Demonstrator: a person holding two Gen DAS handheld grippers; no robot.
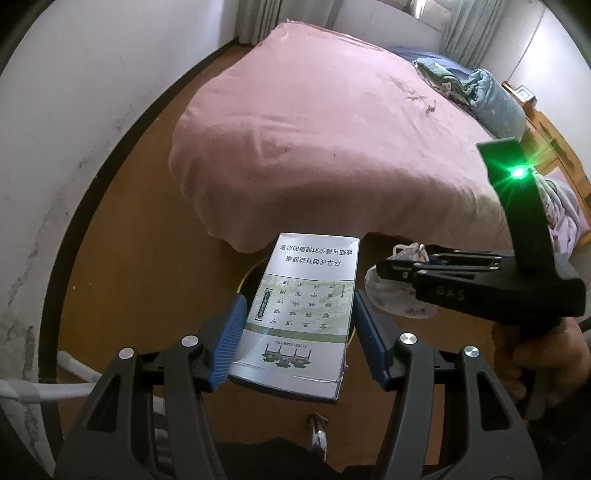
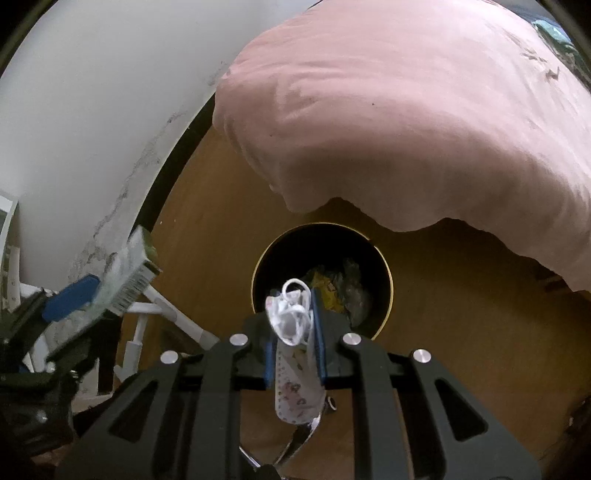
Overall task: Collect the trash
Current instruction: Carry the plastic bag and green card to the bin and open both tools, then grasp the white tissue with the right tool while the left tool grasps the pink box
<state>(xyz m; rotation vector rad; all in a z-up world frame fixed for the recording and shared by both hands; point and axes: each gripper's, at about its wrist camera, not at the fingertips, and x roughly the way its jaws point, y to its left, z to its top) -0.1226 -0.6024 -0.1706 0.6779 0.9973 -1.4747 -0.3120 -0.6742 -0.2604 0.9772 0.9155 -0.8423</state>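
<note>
A brown wooden floor (image 2: 461, 332) carries a round black trash bin (image 2: 384, 295) with a gold rim, standing directly below and ahead of the right gripper's fingertips, wrappers inside it. Beyond the bin stands a bed (image 1: 314, 147) under a pink sheet, bedding bunched at its far right.

A bed (image 1: 332, 147) under a pink cover (image 2: 424, 110) fills the middle of a bedroom with a brown wooden floor (image 1: 147, 240). Left of the bed runs a white wall (image 1: 74, 110), stained and cracked low down, above a dark skirting board (image 1: 85, 229). Beyond the bed hang pale curtains (image 1: 469, 29). On the bed's far right corner lie blue bedclothes (image 1: 487, 99), beside a wooden bedside stand (image 1: 546, 129). Daylight is soft.
</note>
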